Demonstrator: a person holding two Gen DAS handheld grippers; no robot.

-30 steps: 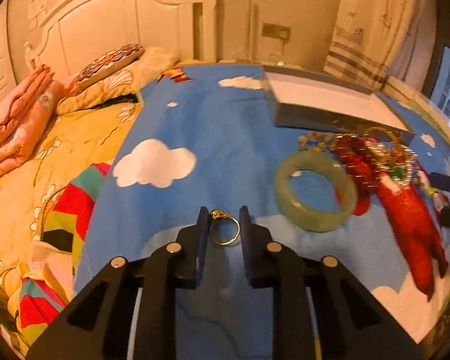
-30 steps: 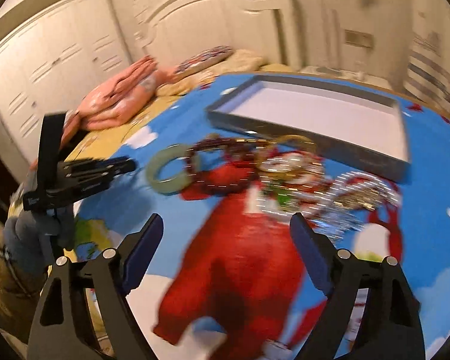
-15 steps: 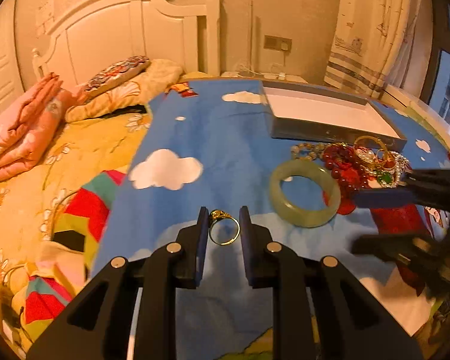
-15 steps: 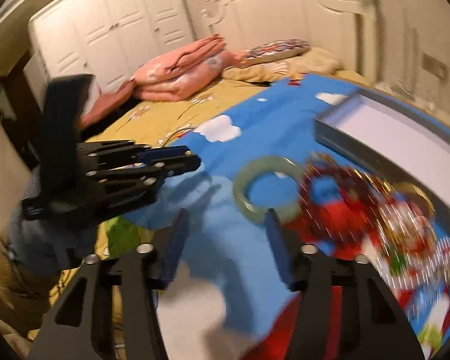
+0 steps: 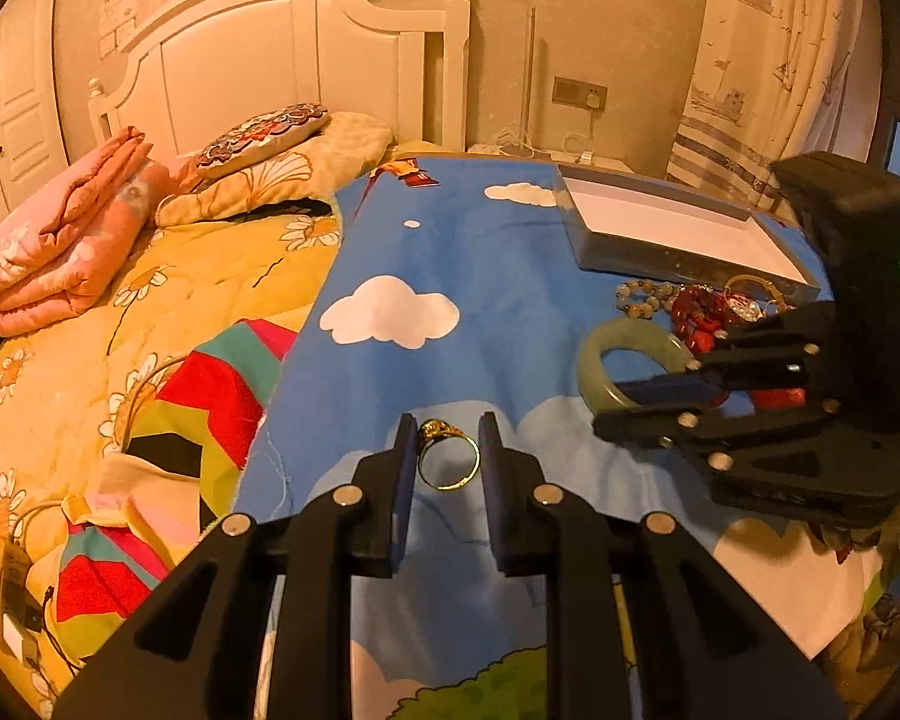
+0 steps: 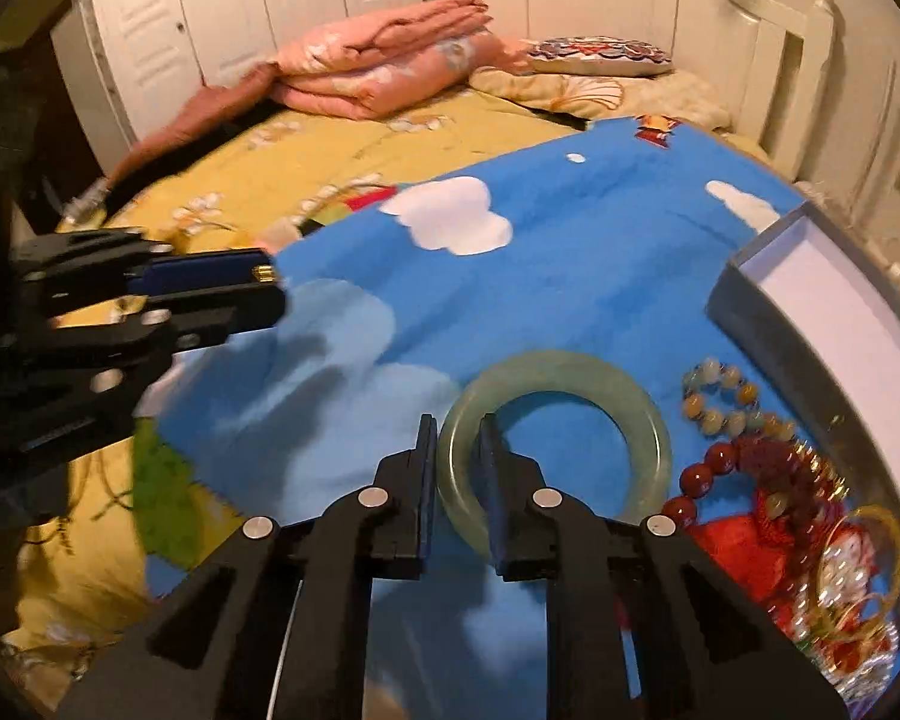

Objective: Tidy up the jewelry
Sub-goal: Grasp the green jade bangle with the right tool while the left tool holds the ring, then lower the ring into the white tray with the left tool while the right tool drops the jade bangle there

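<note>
Left wrist view: left tongs (image 5: 448,450) clamp the gold ring (image 5: 448,461) across its band, lifted off the bed for transfer

Right wrist view: right tongs (image 6: 457,450) are closing astride the jade bangle's (image 6: 555,438) rim, beside the tray (image 6: 768,324)

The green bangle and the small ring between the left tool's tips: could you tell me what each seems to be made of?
The green bangle looks like jade or similar stone, possibly glass: pale, milky, translucent, with a smooth polished sheen. The ring looks like gold-coloured metal, shiny and thin-banded with an ornate top; solid gold or plating cannot be told apart here.
</note>
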